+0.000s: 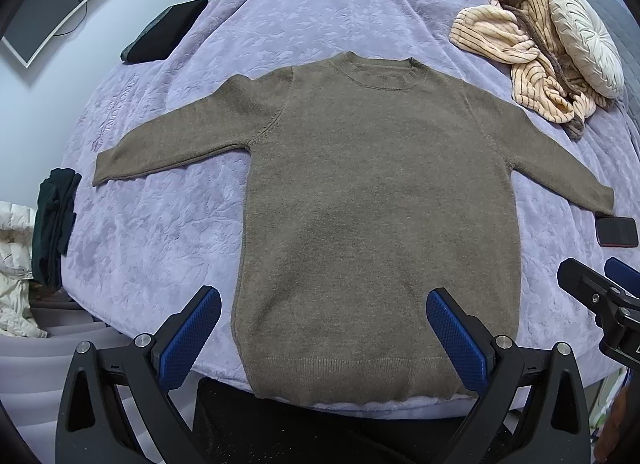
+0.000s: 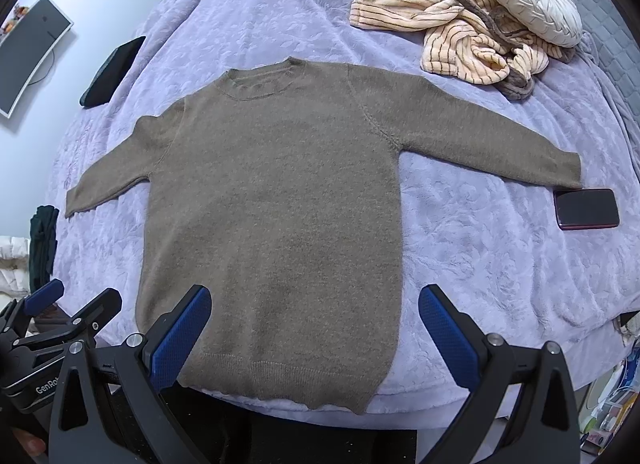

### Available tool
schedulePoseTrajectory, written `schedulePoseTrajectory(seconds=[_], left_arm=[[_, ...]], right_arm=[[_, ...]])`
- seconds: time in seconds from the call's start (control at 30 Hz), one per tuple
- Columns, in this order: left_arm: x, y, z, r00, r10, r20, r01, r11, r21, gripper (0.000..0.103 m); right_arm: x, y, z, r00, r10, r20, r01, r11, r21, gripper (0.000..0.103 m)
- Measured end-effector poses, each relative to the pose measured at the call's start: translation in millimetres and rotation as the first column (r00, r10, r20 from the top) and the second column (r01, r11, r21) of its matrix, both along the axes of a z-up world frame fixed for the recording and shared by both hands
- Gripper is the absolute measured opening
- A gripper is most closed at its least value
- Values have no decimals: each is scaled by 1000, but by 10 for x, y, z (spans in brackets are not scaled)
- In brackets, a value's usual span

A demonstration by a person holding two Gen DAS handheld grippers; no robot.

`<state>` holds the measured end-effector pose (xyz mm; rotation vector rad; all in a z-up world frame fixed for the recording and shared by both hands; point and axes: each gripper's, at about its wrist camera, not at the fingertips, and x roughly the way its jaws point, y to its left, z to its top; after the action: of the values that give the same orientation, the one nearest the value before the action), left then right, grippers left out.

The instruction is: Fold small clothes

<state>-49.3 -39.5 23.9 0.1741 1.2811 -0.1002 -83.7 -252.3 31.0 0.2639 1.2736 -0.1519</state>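
Brown knitted sweater [image 1: 360,204] lies flat, unfolded, on lilac bed [image 1: 160,232]; both tongs [image 1: 324,328] [image 2: 316,324] apart at six o'clock; folding not begun.

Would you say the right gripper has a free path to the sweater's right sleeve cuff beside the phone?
Probably yes: the right gripper is open and empty, and only bare blanket lies before the cuff. The phone sits close by and may get nudged.

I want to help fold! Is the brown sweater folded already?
Not yet. The brown sweater lies spread flat on the purple blanket, both sleeves stretched out sideways.
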Motion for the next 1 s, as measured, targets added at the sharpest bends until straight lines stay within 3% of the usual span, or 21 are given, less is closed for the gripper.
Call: schedulePoseTrajectory(seconds=[1.0], left_arm=[[26,93,66,999,37,1,-37,999,17,103]], right_arm=[[39,82,-50,1000,14,7,-14,999,31,103]])
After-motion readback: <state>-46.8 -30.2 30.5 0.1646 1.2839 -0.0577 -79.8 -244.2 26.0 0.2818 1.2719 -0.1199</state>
